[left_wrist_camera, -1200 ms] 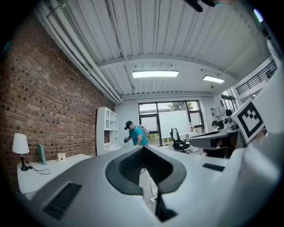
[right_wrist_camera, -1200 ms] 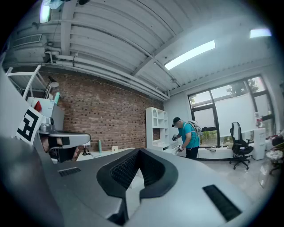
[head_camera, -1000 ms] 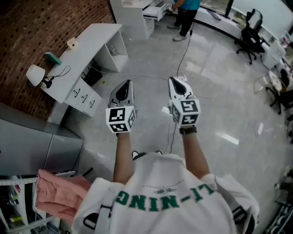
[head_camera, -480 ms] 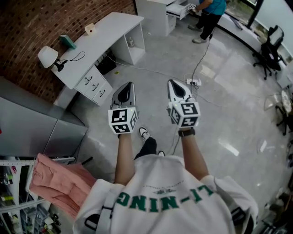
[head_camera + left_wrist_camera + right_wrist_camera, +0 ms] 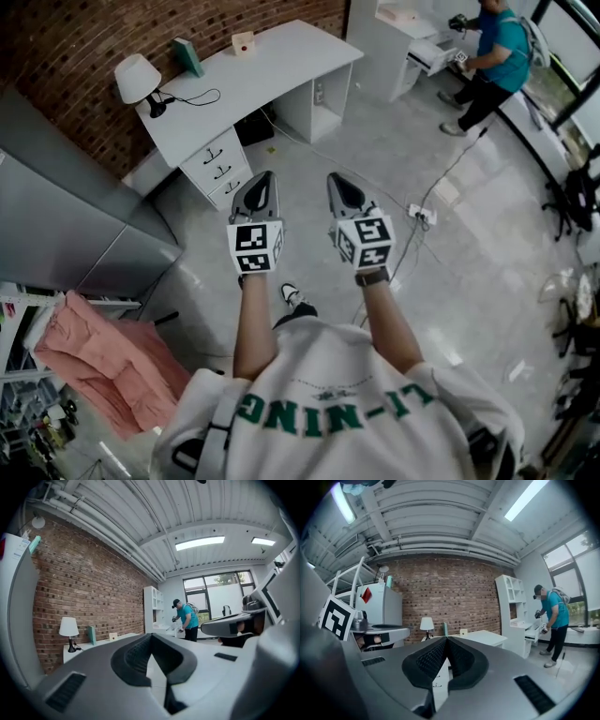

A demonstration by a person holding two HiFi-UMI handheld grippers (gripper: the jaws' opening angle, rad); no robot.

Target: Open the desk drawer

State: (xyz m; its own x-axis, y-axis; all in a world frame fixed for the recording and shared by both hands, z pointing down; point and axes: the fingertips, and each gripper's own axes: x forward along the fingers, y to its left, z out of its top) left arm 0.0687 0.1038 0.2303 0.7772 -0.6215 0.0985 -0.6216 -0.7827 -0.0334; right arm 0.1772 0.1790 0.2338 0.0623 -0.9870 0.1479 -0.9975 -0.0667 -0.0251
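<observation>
The drawer stack point(image 5: 220, 167) under the long white table point(image 5: 281, 61) by the brick wall point(image 5: 84, 37) faces the person point(image 5: 323, 375), whose left gripper point(image 5: 261, 183) and right gripper point(image 5: 337, 184) point forward, level, jaws closed and empty.

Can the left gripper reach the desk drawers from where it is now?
Probably not yet: the left gripper is held out over the floor, well apart from the desk drawers. Nothing stands in the way, so stepping closer should do.
</observation>
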